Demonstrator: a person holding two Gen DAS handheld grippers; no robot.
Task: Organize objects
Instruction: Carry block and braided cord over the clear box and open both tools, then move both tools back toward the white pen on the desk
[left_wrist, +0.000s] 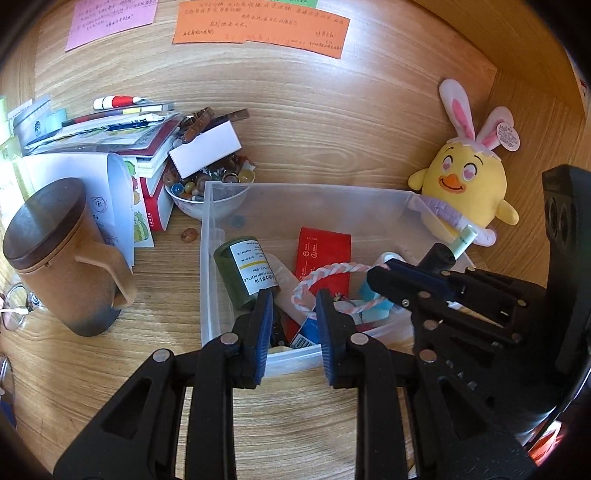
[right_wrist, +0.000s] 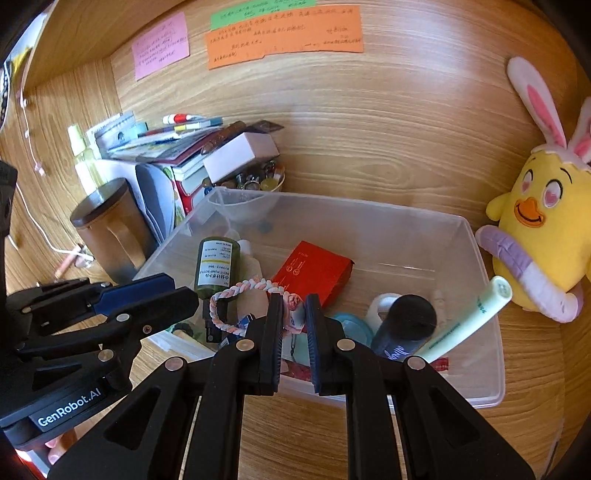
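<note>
Crowding the wooden desk (left_wrist: 295, 122) to the left of the clear plastic bin (right_wrist: 491, 373) are a lidded brown mug (left_wrist: 62, 254), a leaning stack of books (left_wrist: 147, 147) and a bowl of beads (left_wrist: 207, 184); a yellow plush chick (right_wrist: 543, 229) is propped against the bin's right wall. A pink-and-white braided loop (right_wrist: 240, 291) is pinched at one end between the nearly closed jaws of the right gripper (right_wrist: 293, 332), above the bin. The left gripper (left_wrist: 293, 328) is seen with a narrow gap between its jaws and nothing gripped. Inside the bin lie a green pump bottle (left_wrist: 243, 269), a red box (right_wrist: 314, 273), a black cylinder (right_wrist: 406, 325) and a pale green tube (right_wrist: 469, 321). Items at the bin's near wall are hidden behind the fingers.
</note>
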